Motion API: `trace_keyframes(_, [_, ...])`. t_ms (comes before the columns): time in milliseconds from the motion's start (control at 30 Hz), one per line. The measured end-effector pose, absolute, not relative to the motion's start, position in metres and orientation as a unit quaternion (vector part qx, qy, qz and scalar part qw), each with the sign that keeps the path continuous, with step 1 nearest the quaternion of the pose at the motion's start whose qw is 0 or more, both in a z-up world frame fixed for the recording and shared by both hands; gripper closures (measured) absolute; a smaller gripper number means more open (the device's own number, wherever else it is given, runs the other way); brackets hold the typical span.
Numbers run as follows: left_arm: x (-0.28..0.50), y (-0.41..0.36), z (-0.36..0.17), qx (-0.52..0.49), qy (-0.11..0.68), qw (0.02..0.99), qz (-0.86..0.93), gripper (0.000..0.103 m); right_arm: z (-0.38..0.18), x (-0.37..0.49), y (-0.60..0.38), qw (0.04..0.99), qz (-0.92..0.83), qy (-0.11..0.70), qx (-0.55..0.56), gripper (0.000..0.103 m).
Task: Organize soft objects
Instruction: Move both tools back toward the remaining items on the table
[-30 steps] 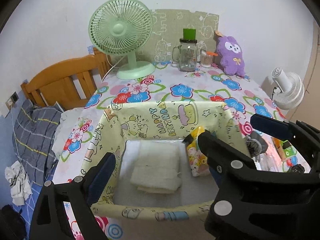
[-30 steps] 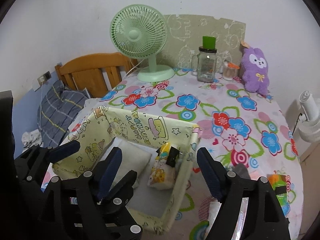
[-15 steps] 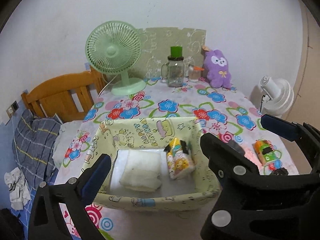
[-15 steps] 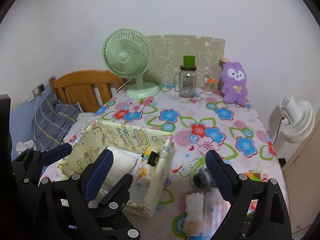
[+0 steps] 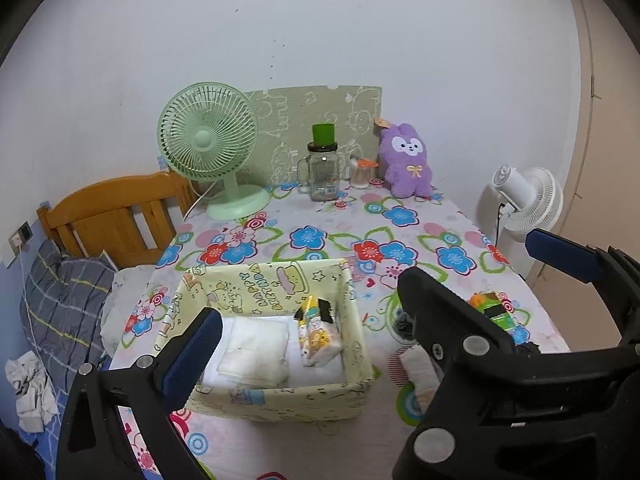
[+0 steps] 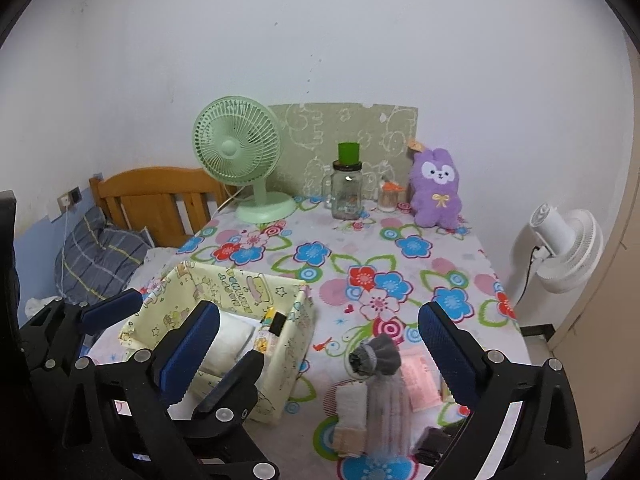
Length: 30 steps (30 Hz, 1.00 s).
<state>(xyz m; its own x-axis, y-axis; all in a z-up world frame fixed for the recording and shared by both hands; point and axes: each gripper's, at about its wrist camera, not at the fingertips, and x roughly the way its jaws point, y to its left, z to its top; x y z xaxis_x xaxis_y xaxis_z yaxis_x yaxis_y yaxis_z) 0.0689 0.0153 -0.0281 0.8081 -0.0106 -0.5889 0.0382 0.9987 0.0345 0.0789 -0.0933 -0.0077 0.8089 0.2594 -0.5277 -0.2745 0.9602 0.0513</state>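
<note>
A yellow cartoon-print fabric box (image 5: 280,398) stands on the flowered table. Inside it lie a folded white towel (image 5: 256,348) and a yellow tissue pack (image 5: 318,336). Right of the box (image 6: 240,284) lie a rolled grey sock (image 6: 376,356), a folded beige cloth (image 6: 352,412) and a pink packet (image 6: 418,380). A purple plush (image 6: 436,188) sits at the back. My left gripper (image 5: 320,320) hangs open above the box's near side, holding nothing. My right gripper (image 6: 318,312) is empty, its jaws still opening, above the sock. Its left finger (image 5: 440,320) hides my left gripper's right finger.
A green fan (image 5: 208,148), a glass jar with a green lid (image 5: 324,172) and a small swab pot (image 5: 362,174) line the back. A green and orange pack (image 5: 490,306) lies at the right edge. A white fan (image 6: 564,248) stands beyond it. A wooden headboard (image 6: 160,196) is at the left.
Both grippers have drawn back and upward from the box, so more of the table shows. The right gripper's jaws have spread wider. The towel and tissue pack stay in the box.
</note>
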Motion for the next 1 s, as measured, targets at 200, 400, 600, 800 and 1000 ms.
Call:
trace_keyframes(200, [0.064, 0.001, -0.028, 0.021, 0.302, 0.953, -0.022, 0.0, -0.007, 0.073, -0.109, 0.953, 0.126, 0.276, -0.008, 0.002])
trace_keyframes(400, [0.06, -0.018, -0.031, 0.023, 0.288, 0.956, -0.05, 0.001, -0.012, 0.068, -0.127, 0.955, 0.12, 0.272, 0.004, 0.002])
trace_keyframes(600, [0.06, -0.034, -0.036, 0.02, 0.28, 0.958, -0.057, 0.001, -0.018, 0.064, -0.144, 0.957, 0.108, 0.268, 0.01, 0.002])
trace_keyframes(800, [0.062, -0.05, -0.045, 0.024, 0.288, 0.955, -0.064, 0.001, -0.029, 0.065, -0.16, 0.956, 0.099, 0.276, 0.015, 0.002])
trace_keyframes(1000, [0.063, -0.062, -0.056, 0.028, 0.292, 0.953, -0.074, 0.001, -0.043, 0.066, -0.174, 0.954, 0.093, 0.283, 0.025, 0.002])
